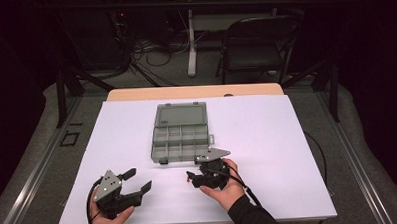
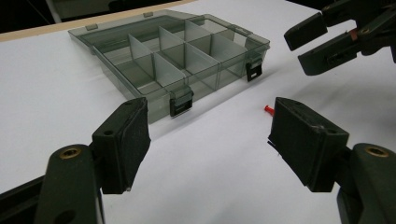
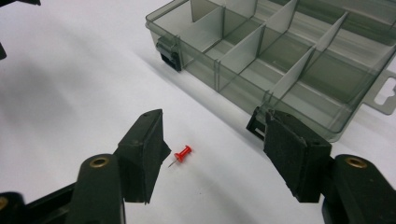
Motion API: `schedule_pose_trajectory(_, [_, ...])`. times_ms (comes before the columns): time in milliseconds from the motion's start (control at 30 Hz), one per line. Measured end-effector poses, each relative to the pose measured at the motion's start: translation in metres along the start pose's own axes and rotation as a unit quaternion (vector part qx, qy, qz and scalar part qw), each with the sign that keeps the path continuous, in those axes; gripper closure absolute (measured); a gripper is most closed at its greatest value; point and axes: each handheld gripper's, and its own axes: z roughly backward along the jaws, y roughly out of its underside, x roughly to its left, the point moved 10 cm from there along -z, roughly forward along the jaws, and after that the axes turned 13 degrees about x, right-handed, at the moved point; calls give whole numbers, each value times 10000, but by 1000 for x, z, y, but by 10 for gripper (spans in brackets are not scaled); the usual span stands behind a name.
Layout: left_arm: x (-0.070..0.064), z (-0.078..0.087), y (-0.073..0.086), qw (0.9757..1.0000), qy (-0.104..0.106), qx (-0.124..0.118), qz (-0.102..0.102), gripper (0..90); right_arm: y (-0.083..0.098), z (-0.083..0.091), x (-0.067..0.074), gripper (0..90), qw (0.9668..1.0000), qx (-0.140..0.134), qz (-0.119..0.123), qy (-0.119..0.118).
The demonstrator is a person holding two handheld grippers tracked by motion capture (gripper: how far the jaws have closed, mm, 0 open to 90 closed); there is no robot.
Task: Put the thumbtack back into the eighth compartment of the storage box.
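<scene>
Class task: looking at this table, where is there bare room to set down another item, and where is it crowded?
Free: the white sheet left and right of the box. Crowded: the front strip, where both hand-held grippers, left and right, and the red pin sit.

Dark room, grey floor (image 1: 32, 148), black folding chair (image 1: 257, 47) behind the table (image 1: 196, 92), tangled cables (image 1: 149, 48) on the floor, white table leg (image 1: 190, 42)

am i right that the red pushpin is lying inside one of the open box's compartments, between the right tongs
Not quite: the red pushpin lies on the white table cover, outside the open box, between the open right tongs. The right gripper view shows it.
</scene>
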Motion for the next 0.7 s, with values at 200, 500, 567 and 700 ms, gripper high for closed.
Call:
schedule_pose_trajectory(200, [0,0,0,10000,0,8,-11,280,5,-9,8,413,9999,80,12,-64])
schedule_pose_trajectory(500, [0,0,0,10000,2,14,-16,281,9,-23,17,491,9997,212,68,-63])
schedule_pose_trajectory(567, [0,0,0,10000,3,16,-10,281,10,-26,18,514,9997,241,79,-56])
schedule_pose_trajectory(700, [0,0,0,10000,2,14,-8,281,12,-32,19,550,9994,325,71,-41])
